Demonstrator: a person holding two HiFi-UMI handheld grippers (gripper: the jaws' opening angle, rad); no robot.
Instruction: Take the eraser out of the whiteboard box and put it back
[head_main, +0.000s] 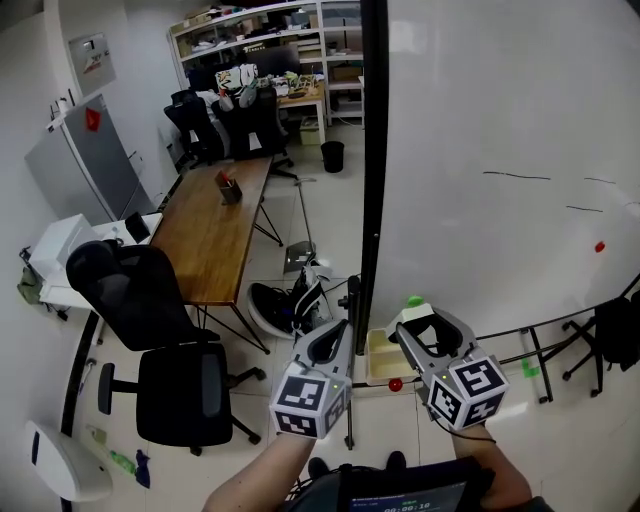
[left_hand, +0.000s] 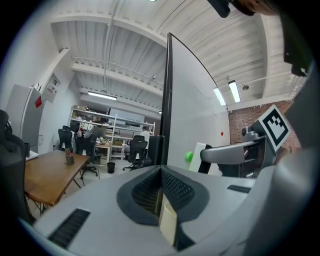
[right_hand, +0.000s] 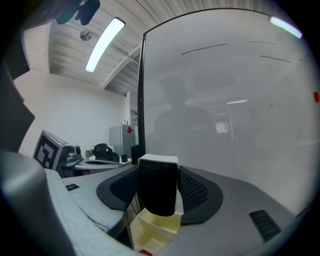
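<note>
1. Right tool (head_main: 428, 338) is clamped on the eraser (right_hand: 158, 190), with the black felt face toward its camera, just above the box (head_main: 378, 362).
2. Left tool (head_main: 333, 338) is closed and empty, at 9 o'clock of the box.
3. Recommended: hold the eraser upright, centre it over an open compartment, lower it clear of the walls, then release.
4. The box sits low by the whiteboard (head_main: 500, 150) frame, over a pale floor.
5. Room: chair (head_main: 165, 330) at 9 o'clock, desk (head_main: 215, 225) at 11, shelving (head_main: 260, 25) at 12.

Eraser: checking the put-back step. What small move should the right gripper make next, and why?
Probably lower it straight down: the right gripper holds the eraser over the open cream whiteboard box, apparently not yet inside it.
</note>
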